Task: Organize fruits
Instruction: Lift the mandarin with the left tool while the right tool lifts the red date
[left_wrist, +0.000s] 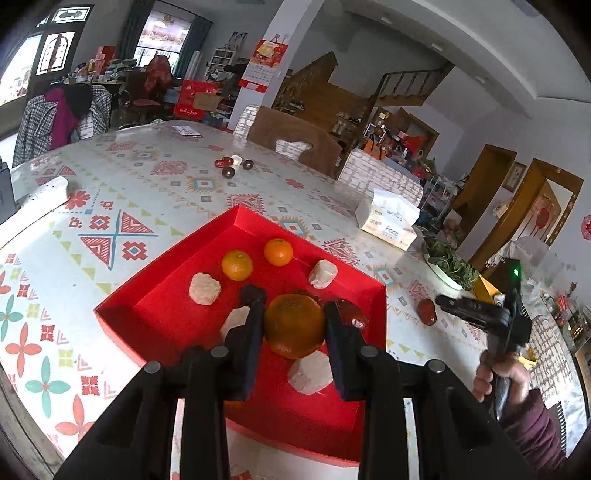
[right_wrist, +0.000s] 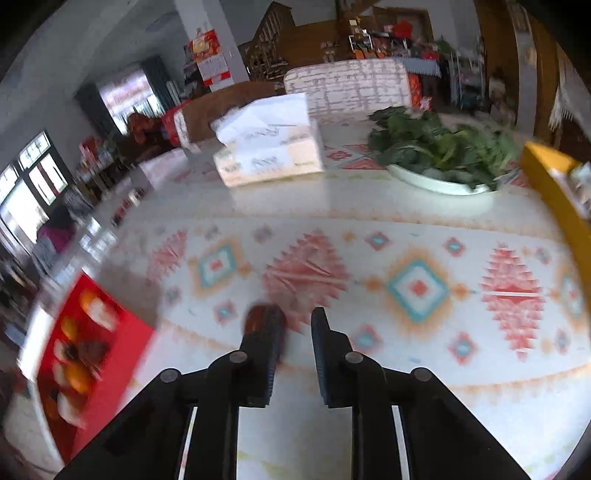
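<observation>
My left gripper (left_wrist: 293, 310) is shut on a large orange (left_wrist: 293, 326), held over the red tray (left_wrist: 177, 306). In the tray lie two small oranges (left_wrist: 237, 264) (left_wrist: 278, 252), several white lumps (left_wrist: 204, 288) and a dark red date (left_wrist: 351, 314). Another red date (left_wrist: 426, 311) lies on the table right of the tray. My right gripper (left_wrist: 441, 300), gripped by a hand (left_wrist: 495, 373), hovers just beyond it. The right wrist view is blurred: the right gripper (right_wrist: 297, 317) shows a narrow gap with nothing in it, and the date (right_wrist: 258, 317) sits at its left fingertip.
The patterned table (left_wrist: 147, 192) also carries a tissue box (left_wrist: 391, 221), a white plate of greens (right_wrist: 439, 147), a yellow box (right_wrist: 554, 184), small dark fruits (left_wrist: 232, 166) far back and a white object (left_wrist: 44, 192) at the left. Chairs (left_wrist: 295, 136) line the far edge.
</observation>
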